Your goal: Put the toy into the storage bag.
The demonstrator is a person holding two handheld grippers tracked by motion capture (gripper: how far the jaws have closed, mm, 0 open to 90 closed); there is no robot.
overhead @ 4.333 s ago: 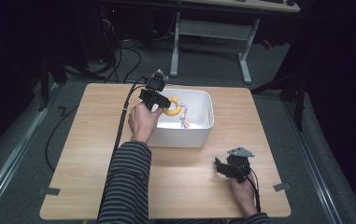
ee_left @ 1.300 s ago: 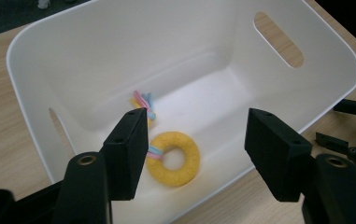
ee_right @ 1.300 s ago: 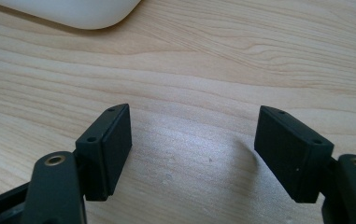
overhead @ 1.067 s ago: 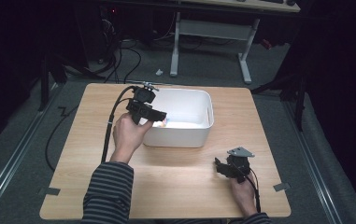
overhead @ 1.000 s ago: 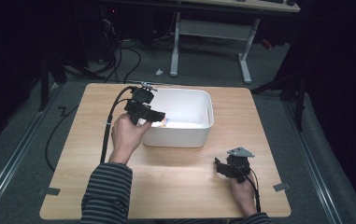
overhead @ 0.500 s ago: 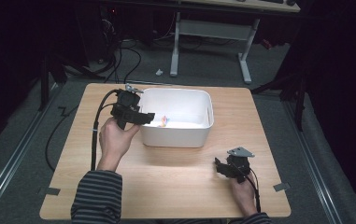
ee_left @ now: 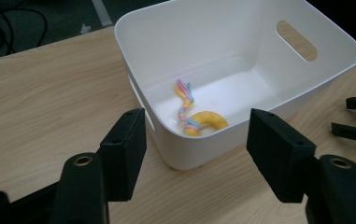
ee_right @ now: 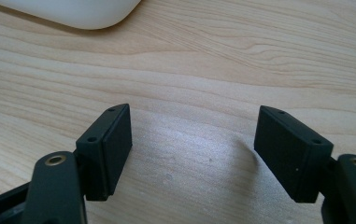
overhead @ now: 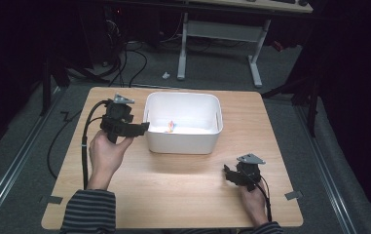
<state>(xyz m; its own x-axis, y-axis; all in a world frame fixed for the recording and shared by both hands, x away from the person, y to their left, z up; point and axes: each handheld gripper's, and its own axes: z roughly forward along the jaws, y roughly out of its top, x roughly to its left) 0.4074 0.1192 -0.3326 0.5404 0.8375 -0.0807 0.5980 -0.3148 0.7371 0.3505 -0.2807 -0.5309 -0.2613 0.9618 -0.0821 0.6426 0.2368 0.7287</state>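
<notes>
A white plastic bin (overhead: 183, 139) is seen near the middle of the wooden surface (overhead: 173, 190), and inside it, on the floor close to its left wall, a small yellow ring toy with a braided pastel rope (ee_left: 195, 116) is lying. In the left gripper view this toy is found at about twelve o'clock from the jaws, beyond the near rounded corner of the bin, so the wall of the bin stands between the jaws and the toy. The long axis of the toy is seen to run from the yellow curved part, near the jaws, away toward the frayed rope end, roughly from five o'clock to eleven o'clock in that view. The left gripper (overhead: 141, 127) is held just beside the left wall of the bin, at about nine o'clock from it in the high view; its jaws are apart and nothing is gripped between them. The right gripper (overhead: 226, 174) is rested on the surface at about five o'clock from the bin, well apart from it, with its jaws also spread and empty over bare wood. The left hand (overhead: 106, 153) is judged clearly nearer to the toy, which would have to be reached over the rim from above.
</notes>
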